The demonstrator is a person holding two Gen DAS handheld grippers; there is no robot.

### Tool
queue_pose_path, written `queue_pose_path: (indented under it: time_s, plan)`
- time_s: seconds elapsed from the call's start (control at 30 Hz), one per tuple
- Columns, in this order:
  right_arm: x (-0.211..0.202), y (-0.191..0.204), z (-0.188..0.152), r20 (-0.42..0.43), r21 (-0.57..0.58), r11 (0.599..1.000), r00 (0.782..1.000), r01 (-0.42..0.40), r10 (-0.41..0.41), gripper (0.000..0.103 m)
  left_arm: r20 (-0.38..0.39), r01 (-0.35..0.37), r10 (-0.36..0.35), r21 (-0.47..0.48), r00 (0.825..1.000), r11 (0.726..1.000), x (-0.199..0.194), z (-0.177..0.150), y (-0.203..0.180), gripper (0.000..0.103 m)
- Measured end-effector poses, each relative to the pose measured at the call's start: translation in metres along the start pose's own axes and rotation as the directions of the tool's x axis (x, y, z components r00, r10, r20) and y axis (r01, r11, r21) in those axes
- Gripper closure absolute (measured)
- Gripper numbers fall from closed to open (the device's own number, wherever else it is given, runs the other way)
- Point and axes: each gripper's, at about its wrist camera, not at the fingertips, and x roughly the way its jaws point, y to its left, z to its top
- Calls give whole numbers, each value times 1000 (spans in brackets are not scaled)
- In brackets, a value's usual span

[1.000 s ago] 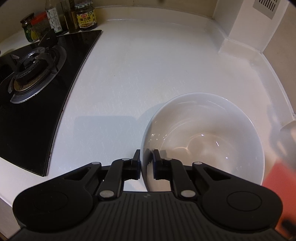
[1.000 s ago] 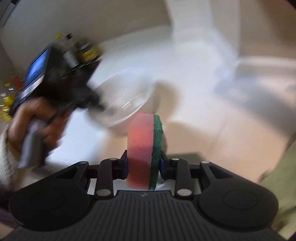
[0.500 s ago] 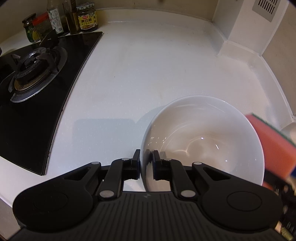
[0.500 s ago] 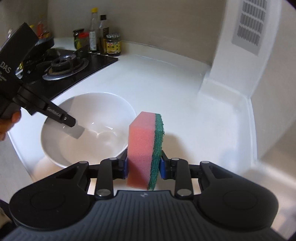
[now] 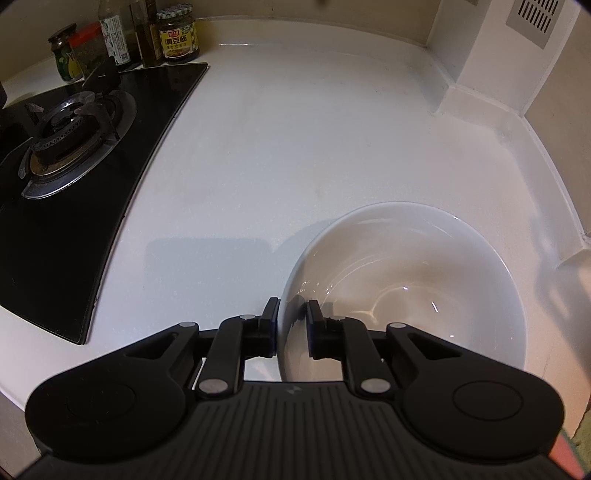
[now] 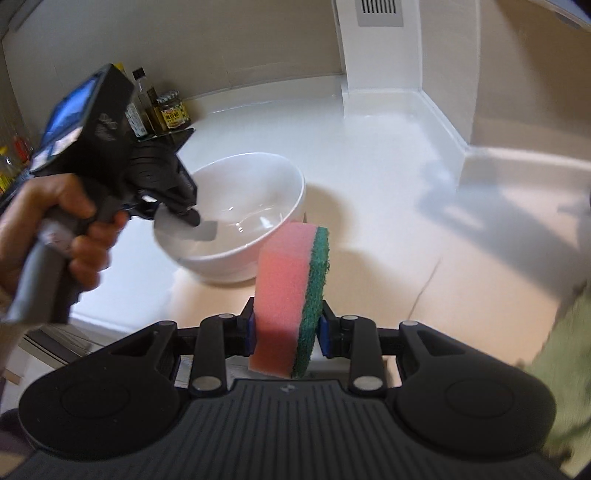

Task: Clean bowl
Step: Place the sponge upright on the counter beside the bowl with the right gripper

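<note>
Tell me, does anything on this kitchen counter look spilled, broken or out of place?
Nothing stands out. The white bowl sits upright on the counter with its rim between the opening jaws of the left gripper. The right gripper holds the sponge clear of it. No spill or crack shows.

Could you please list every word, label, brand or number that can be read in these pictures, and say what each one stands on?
"黄豆酱": on the yellow label of the jar behind the stove.
Red badge above it on that label: too small to read.
White label on the clear bottle: print too small to read.
Labels on the two small jars at far left: blurred.
Marking on the left gripper body: blurred.
</note>
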Motion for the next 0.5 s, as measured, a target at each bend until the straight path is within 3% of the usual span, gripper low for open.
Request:
queue_pose_path:
  time_s: [0.07, 0.17, 0.3, 0.5]
  plan:
    - [-9, -7, 1, 35, 14, 1000, 999, 11, -11, 76, 0, 12, -12, -16, 1000, 1000, 0, 0, 3, 89]
    - [-11, -17, 8, 112, -17, 993, 987, 114, -111, 76, -5, 31, -31, -42, 1000, 999, 1, 2, 6, 89]
    - [13, -29, 13, 203, -36, 964, 947, 262, -250, 76, -3, 37, -38, -38, 999, 999, 1, 2, 7, 89]
    - [44, -23, 15, 230, -50, 964, 942, 262, -244, 76, 16, 26, -26, -29, 1000, 999, 0, 0, 4, 89]
